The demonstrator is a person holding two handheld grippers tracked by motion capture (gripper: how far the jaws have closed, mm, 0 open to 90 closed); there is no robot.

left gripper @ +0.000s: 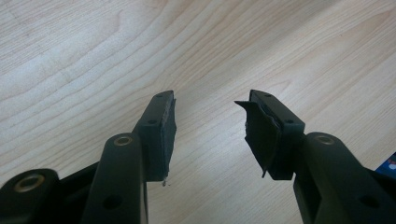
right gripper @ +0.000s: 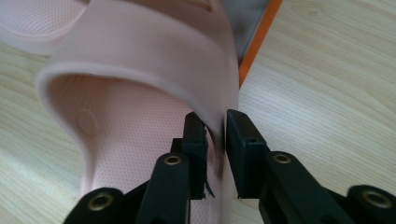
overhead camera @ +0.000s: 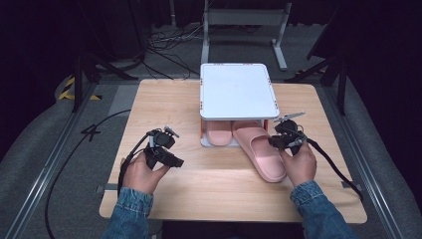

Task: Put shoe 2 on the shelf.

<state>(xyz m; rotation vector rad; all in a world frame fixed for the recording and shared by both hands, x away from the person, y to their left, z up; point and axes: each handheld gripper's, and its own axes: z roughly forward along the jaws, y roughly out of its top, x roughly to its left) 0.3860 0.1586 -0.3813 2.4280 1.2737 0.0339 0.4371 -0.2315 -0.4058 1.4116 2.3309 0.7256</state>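
Observation:
A pink slide sandal [overhead camera: 260, 149] lies on the wooden table [overhead camera: 219, 194], its toe end under a white two-level rack [overhead camera: 237, 89]. My right gripper [overhead camera: 281, 141] is shut on the right side wall of that sandal [right gripper: 140, 84], one jaw inside the footbed and one outside, with the gripper [right gripper: 215, 135] close to the strap. A second pink sandal [overhead camera: 219, 133] sits under the rack to the left. My left gripper [overhead camera: 171, 159] hovers over bare wood left of the rack, and it stands open with nothing between its jaws [left gripper: 210, 135].
The rack has a white top panel and orange corner trim [right gripper: 257, 42]. Black cables trail from both grippers off the table sides. A metal stand [overhead camera: 244, 25] and floor cables lie beyond the far edge.

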